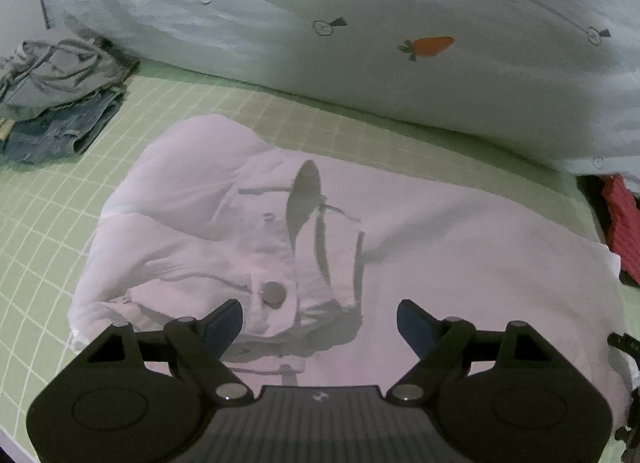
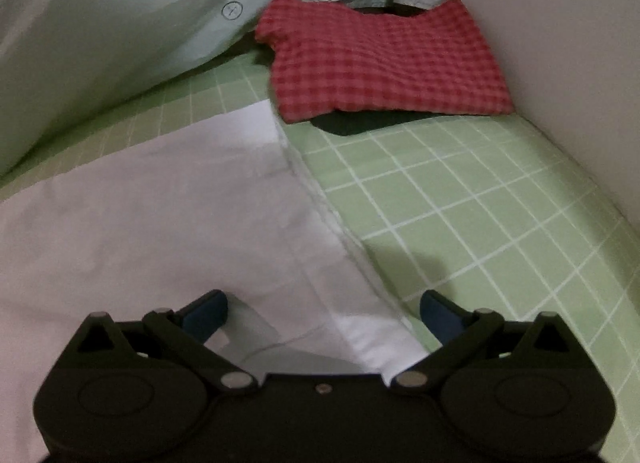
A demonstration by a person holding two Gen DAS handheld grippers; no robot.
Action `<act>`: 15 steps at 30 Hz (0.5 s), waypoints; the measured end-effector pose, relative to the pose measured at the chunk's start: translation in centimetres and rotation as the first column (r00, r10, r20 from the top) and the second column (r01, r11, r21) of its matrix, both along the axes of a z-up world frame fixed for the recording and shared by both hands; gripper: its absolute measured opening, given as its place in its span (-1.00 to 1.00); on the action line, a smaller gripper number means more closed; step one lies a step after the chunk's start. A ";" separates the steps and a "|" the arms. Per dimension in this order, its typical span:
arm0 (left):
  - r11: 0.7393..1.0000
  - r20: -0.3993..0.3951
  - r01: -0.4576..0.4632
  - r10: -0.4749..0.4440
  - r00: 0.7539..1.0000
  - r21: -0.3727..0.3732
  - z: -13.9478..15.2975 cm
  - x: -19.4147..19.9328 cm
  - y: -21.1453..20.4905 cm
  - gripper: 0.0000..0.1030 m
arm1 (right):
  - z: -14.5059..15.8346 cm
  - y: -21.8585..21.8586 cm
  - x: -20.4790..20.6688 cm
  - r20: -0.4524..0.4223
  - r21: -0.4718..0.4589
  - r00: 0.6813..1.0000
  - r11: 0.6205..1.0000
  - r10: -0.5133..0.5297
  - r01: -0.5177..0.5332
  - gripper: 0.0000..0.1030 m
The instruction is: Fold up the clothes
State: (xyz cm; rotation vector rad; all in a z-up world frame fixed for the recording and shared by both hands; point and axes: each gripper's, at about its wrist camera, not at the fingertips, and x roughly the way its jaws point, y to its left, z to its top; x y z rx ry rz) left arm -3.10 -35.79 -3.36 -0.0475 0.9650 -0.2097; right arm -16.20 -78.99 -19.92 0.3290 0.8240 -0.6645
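Two sets of tongs, left tongs (image 1: 319, 323) and right tongs (image 2: 324, 313), are held apart and empty above the white garment (image 1: 440, 231), judged light, limp, best pinched at its hemmed edge (image 2: 320, 199).

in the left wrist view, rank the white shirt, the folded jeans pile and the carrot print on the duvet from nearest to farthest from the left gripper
1. white shirt: directly under the open left gripper.
2. folded jeans pile: far left on the green sheet.
3. carrot print: upper right, on the duvet behind the shirt.
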 end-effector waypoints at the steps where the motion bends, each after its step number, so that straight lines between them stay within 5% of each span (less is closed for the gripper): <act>1: 1.000 -0.003 -0.006 0.006 1.000 -0.005 -0.1 0.2 0.2 0.65 | 0.0 0.1 0.0 0.002 -0.002 1.000 1.000 -0.001 0.001 1.00; 5: 0.997 0.004 -0.052 0.052 0.999 -0.054 0.3 1.4 1.7 0.65 | 0.6 -0.1 0.3 -0.015 0.023 1.000 1.000 0.017 -0.017 0.73; 8: 0.995 0.026 -0.047 0.050 0.998 -0.089 0.8 2.4 3.0 0.65 | 1.3 0.3 0.3 -0.002 0.026 1.000 0.999 0.021 -0.021 0.01; 9: 0.994 0.036 -0.045 0.048 0.998 -0.097 1.0 2.7 3.4 0.65 | 1.6 0.6 0.6 -0.006 0.027 1.000 1.000 0.015 -0.014 -0.45; 10: 0.994 0.045 -0.042 0.047 0.998 -0.104 1.2 3.0 3.9 0.65 | 1.9 1.0 0.9 -0.013 0.027 1.000 1.000 0.008 -0.008 -0.61; 15: 0.993 0.062 -0.026 0.034 0.997 -0.119 1.8 4.4 7.3 0.65 | 4.4 3.7 2.5 -0.015 -0.013 1.000 1.000 -0.013 0.013 -0.72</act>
